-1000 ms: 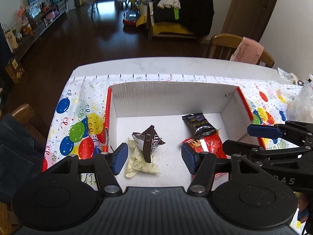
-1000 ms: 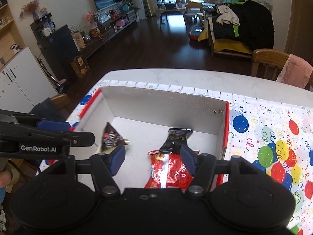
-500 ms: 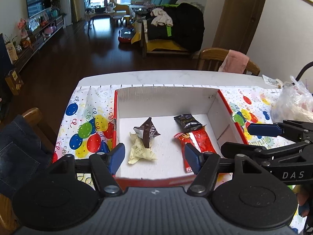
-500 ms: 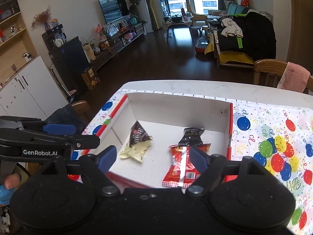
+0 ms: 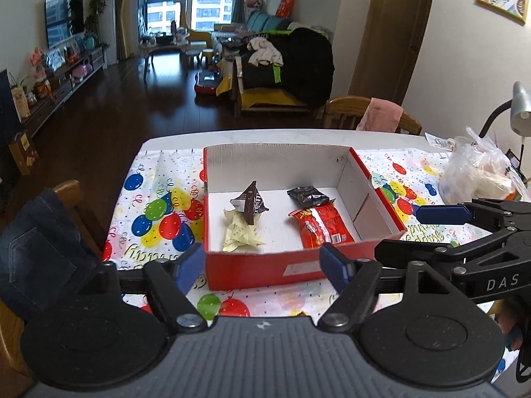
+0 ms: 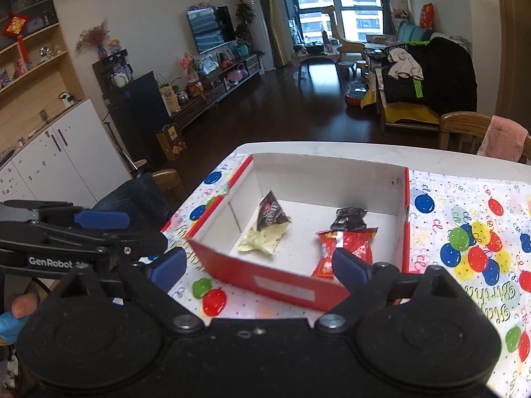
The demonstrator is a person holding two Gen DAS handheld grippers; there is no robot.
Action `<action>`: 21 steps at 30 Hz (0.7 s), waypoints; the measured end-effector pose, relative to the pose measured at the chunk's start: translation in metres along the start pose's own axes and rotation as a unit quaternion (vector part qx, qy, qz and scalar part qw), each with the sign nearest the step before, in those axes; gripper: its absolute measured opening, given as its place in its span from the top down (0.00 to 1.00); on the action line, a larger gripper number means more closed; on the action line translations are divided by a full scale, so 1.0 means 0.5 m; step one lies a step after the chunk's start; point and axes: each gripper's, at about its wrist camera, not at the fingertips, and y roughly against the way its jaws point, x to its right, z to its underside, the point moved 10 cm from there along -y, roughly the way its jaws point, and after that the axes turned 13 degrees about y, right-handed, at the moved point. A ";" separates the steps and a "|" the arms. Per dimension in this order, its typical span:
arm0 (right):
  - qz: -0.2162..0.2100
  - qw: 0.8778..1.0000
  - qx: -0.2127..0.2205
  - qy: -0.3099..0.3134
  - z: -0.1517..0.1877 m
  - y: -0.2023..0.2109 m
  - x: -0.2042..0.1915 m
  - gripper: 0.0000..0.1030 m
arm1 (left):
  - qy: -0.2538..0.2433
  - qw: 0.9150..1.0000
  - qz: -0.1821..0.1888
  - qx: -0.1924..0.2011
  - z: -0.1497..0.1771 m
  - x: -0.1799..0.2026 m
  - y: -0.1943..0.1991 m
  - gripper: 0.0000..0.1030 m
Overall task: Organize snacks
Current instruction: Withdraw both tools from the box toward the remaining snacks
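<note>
Snacks, left view: four packets lie inside the red box (image 5: 298, 267) on the balloon tablecloth (image 5: 156, 205). A brown packet (image 5: 251, 203) leans on a pale yellow packet (image 5: 240, 233) at the left of the box floor. A black packet (image 5: 308, 196) touches the far end of a red packet (image 5: 323, 227) at the right.
Left gripper, left view: my left gripper (image 5: 262, 265) hangs in front of the near box wall with its blue pads apart and nothing between them.
Other tool, left view: my right gripper (image 5: 441, 232) reaches in from the right edge, level, above the cloth beside the box. A clear plastic bag (image 5: 478, 172) sits on the table beyond it.
Snacks, right view: the same two pairs show in the box (image 6: 285, 285), brown packet (image 6: 272, 215) over pale yellow packet (image 6: 264, 240), black packet (image 6: 350, 217) beyond red packet (image 6: 345, 248).
Right gripper, right view: my right gripper (image 6: 260, 268) hovers just short of the near wall, pads spread wide, holding nothing.
Left hand, right view: a fingertip (image 6: 21, 305) of mine shows under the left gripper (image 6: 89, 229) at the left edge, which is level and pointing right.
Step in hand: I judge the box filled and both tools clear of it.
Doing it well: I should keep both tools high enough to clear the near wall so the light box does not slide. If more snacks are in the bag, I approach it from above.
</note>
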 end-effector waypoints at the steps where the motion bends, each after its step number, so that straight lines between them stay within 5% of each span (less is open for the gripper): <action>1: -0.001 1.000 0.002 0.000 0.005 0.006 -0.006 0.05 | 0.001 1.000 0.000 0.004 0.006 -0.003 0.008 0.22; 10: -0.007 1.000 0.000 0.010 0.068 0.036 -0.062 0.00 | 0.010 1.000 -0.001 -0.001 0.082 -0.041 0.052 0.21; 21: -0.017 0.998 -0.055 0.028 0.194 0.031 -0.135 0.00 | 0.034 0.997 -0.026 -0.063 0.220 -0.102 0.056 0.21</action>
